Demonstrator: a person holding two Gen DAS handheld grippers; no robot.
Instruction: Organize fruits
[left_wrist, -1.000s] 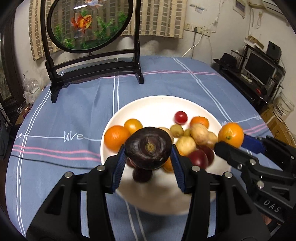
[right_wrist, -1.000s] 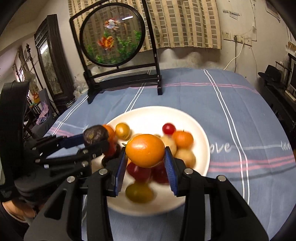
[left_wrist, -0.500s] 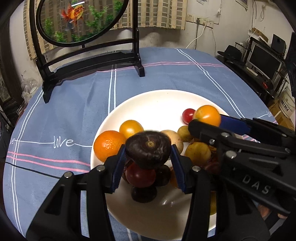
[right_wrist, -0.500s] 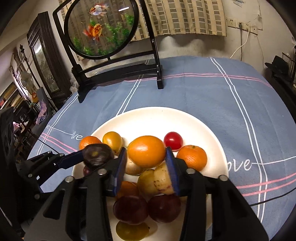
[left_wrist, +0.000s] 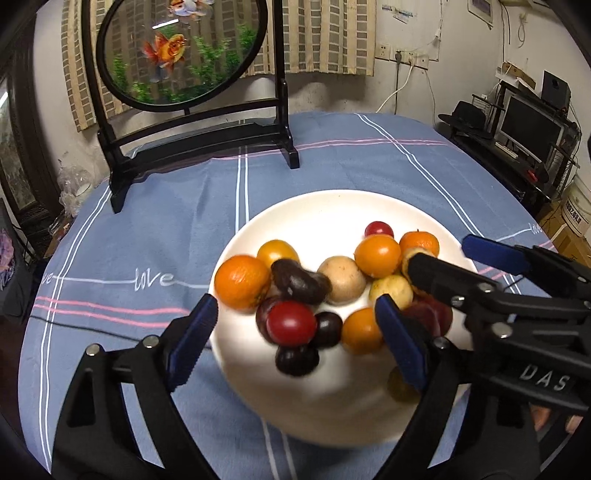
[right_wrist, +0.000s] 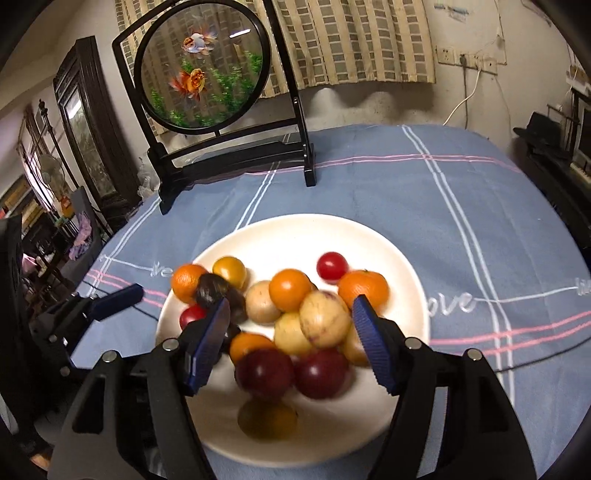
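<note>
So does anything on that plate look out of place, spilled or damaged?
Nothing has spilled: all the fruit sits on the white plate, none on the blue tablecloth. One oddity: the dark wrinkled fruit lies perched on top of the others beside an orange, so it might roll. It looks shrivelled, though blur makes that uncertain.

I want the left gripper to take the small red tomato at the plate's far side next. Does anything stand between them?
Yes. The left gripper, its jaws opening and empty, hangs over the near fruits. The pale round fruit and an orange fruit lie before the small red tomato, and the right gripper reaches in beside them.
</note>
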